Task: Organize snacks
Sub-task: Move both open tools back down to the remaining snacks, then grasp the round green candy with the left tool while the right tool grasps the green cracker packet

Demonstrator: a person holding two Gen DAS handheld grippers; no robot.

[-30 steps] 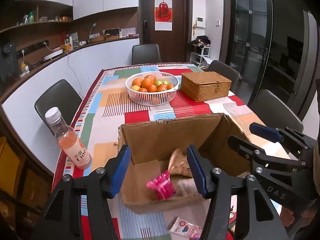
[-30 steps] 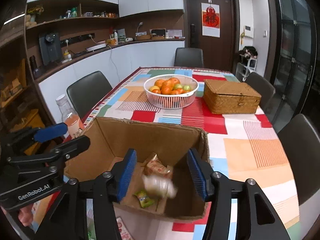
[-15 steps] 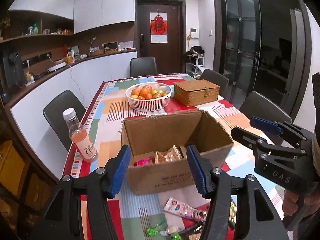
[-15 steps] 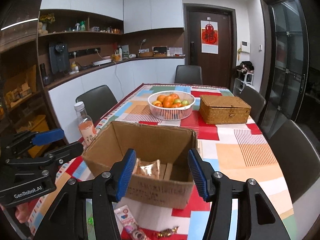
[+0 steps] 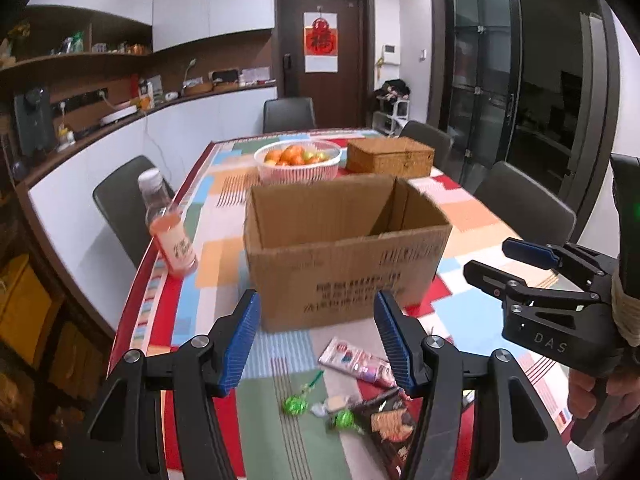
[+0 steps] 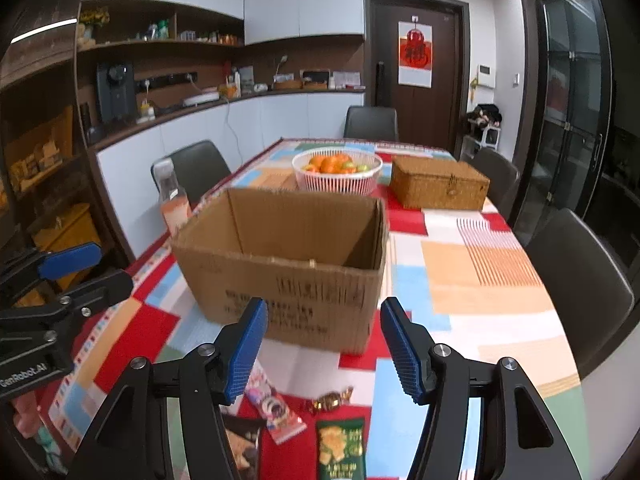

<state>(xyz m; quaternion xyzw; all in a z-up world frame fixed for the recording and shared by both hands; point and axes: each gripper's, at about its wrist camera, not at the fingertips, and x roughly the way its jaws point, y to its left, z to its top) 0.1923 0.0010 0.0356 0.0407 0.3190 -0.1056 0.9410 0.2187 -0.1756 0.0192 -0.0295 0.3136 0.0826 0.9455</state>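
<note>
Both grippers hang over the table's near edge, pointing down & fwd. Left gripper (image 5: 316,340): jaws parted, nothing between the blue pads. Right gripper (image 6: 324,352): jaws have just been opening wider, also empty. Neither touches anything.

Cardboard box (image 5: 344,248) sits open-topped near the table's near end, between the grippers & the white fruit basket (image 5: 298,162); likely the drop spot for snacks, its top left open for that. Its inside isn't visible from this low angle.

Loose snacks lie on the patterned tablecloth (image 6: 472,280) between box & near edge: pink-white packet (image 5: 356,362), green-wrapped candies (image 5: 294,405), dark chip bag (image 5: 390,426), green packet (image 6: 340,446), gold-wrapped candy (image 6: 332,398). They're bunched close, some touching, so picking one cleanly may nudge others.

Drink bottle (image 5: 170,228) stands near the table's left edge, beside the box; a careless sweep could tip it. Wicker box (image 6: 438,184) sits farther back, right of basket. Table's right side is mostly bare cloth, best room for moving.
</note>
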